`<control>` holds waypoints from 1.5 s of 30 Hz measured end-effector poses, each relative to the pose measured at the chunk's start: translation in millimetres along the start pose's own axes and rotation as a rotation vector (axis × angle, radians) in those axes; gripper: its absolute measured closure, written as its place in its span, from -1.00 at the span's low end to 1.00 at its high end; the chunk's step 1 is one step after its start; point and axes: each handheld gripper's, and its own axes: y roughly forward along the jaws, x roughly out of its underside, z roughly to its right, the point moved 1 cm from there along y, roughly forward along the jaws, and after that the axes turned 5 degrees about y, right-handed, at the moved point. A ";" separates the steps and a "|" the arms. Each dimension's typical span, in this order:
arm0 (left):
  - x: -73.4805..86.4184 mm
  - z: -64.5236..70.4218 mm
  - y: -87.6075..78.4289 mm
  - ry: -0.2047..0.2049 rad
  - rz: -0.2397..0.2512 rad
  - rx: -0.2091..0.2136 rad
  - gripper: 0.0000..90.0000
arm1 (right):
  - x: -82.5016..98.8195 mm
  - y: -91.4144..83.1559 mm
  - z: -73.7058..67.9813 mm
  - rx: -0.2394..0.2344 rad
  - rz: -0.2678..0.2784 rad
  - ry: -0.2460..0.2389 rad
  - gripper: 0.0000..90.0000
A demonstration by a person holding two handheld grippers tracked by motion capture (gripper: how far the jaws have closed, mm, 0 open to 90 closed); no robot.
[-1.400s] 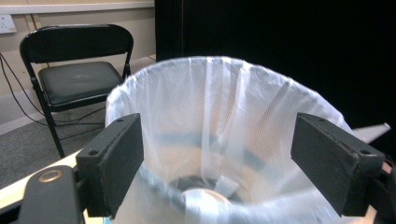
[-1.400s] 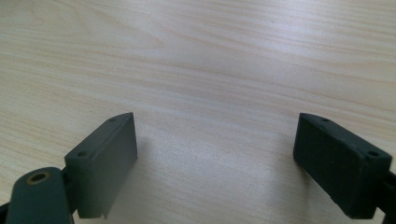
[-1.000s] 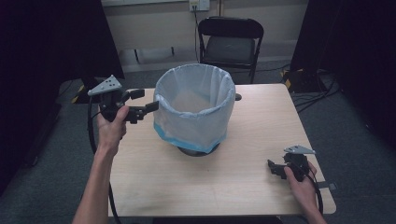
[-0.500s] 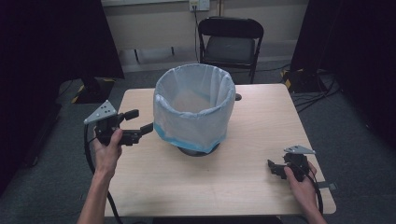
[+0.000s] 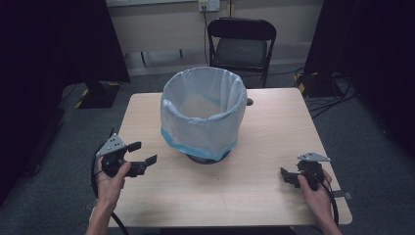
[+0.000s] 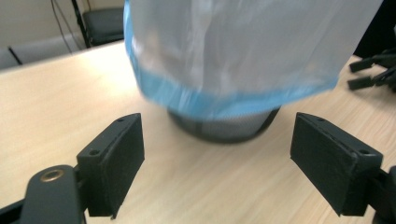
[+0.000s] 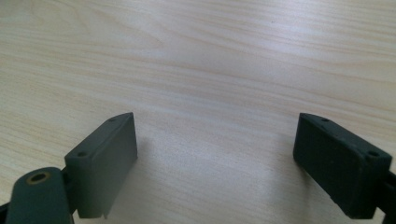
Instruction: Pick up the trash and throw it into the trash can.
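A dark mesh wastebasket [image 5: 208, 157] lined with a pale bag [image 5: 203, 115] with a blue hem stands at the middle of the table [image 5: 274, 127]. The left claw [image 5: 143, 154] sits near the table's left edge, jaws spread and empty, facing the basket's base. The right claw [image 5: 288, 176] lies near the front right corner, jaws spread over bare wood. A black folding chair [image 5: 241, 46] stands beyond the far edge.

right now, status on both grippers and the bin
Left gripper open, empty, at table's left edge. Right gripper open, empty, low over the table. Lined wastebasket upright at centre, untouched. Nothing in the way.
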 end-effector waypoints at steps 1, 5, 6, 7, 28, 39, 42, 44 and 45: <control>5.1 0.2 1.0 0.001 0.000 0.001 -0.61 | 0.0 0.0 0.0 0.000 0.000 0.000 -0.71; 20.4 3.3 9.8 -0.016 -0.023 -0.005 -0.61 | 0.0 -0.1 0.0 0.001 -0.001 0.001 -0.71; 30.7 4.5 16.0 -0.026 -0.037 -0.012 -0.62 | 0.0 0.0 0.0 0.000 0.000 0.000 -0.71; 36.2 4.4 19.2 -0.036 -0.052 -0.005 -0.63 | 0.0 0.0 0.0 0.000 0.000 0.000 -0.71; 98.1 15.3 57.3 -0.006 -0.279 0.003 -0.64 | 0.0 0.0 0.0 0.000 0.000 0.000 -0.71; 100.7 19.4 60.5 0.049 -0.276 -0.035 -0.67 | 0.0 -0.1 0.0 0.001 -0.001 0.001 -0.71; 100.7 19.8 60.6 0.049 -0.276 -0.040 -0.67 | 0.0 -0.1 0.0 0.001 0.000 0.001 -0.71; 100.6 19.8 60.6 0.050 -0.276 -0.040 -0.67 | 0.0 0.0 0.0 0.001 0.000 0.001 -0.71; 100.6 19.9 60.6 0.049 -0.276 -0.040 -0.67 | 0.0 0.0 0.0 0.001 0.000 0.001 -0.71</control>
